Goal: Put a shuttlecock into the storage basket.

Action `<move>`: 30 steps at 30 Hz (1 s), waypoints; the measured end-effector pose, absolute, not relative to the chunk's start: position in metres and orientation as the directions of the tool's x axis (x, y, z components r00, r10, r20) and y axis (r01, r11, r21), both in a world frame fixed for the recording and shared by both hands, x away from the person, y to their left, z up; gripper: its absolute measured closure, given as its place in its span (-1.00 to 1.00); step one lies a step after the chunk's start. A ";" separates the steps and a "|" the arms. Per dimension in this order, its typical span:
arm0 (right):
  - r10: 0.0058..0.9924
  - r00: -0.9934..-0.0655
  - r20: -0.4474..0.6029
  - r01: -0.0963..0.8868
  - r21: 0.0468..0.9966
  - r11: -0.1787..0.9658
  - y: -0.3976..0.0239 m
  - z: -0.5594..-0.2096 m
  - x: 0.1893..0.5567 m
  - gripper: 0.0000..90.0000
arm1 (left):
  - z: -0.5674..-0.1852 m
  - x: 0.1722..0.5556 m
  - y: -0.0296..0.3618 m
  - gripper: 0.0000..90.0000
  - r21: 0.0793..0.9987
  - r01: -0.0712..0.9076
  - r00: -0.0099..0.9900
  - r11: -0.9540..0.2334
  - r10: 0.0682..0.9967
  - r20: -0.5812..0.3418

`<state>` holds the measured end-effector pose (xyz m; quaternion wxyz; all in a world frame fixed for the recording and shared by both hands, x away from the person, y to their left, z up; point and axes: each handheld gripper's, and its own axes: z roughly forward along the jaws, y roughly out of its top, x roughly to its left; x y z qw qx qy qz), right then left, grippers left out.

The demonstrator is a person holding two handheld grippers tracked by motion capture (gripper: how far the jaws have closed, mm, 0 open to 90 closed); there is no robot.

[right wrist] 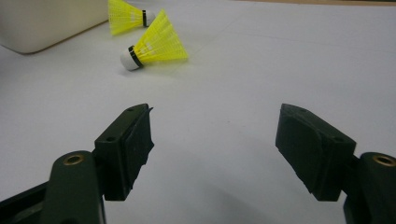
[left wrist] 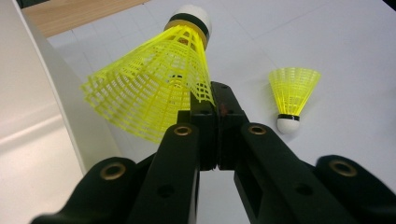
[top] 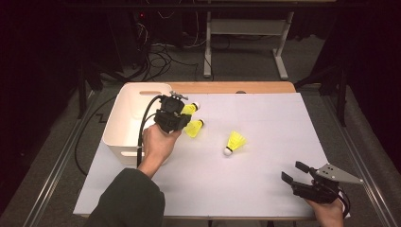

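Observation:
My left gripper (top: 181,113) (left wrist: 217,100) is shut on the skirt rim of a yellow shuttlecock (top: 190,109) (left wrist: 159,84), held just off the white table beside a white bin (top: 125,118); its white cork points away from the hand. A second yellow shuttlecock (top: 195,128) lies just below the held one. A third shuttlecock (top: 235,142) (right wrist: 156,42) lies near the table's middle. At the front right, my right gripper (top: 296,173) (right wrist: 215,135) stands open with nothing between its jaws, low over the table.
The bin's wall (left wrist: 28,116) (right wrist: 42,23) rises close to the left gripper. A bare wooden strip (top: 231,87) edges the white sheet at the back. Cables and a desk frame (top: 246,42) are on the floor beyond.

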<state>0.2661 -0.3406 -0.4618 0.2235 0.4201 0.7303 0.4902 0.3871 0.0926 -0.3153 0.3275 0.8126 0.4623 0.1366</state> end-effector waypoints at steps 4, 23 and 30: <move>0.833 -0.547 0.086 0.395 0.904 0.166 -0.341 -0.462 0.266 -0.39 | -0.313 0.389 0.093 0.98 0.659 0.662 0.537 -0.355 0.839 -0.088; 0.833 -0.547 0.087 0.396 0.903 0.165 -0.341 -0.462 0.266 -0.39 | -0.301 0.394 0.110 0.97 0.667 0.666 0.518 -0.333 0.851 -0.092; 0.833 -0.547 0.086 0.394 0.904 0.166 -0.341 -0.462 0.266 -0.39 | -0.298 0.395 0.114 0.97 0.668 0.666 0.513 -0.332 0.854 -0.087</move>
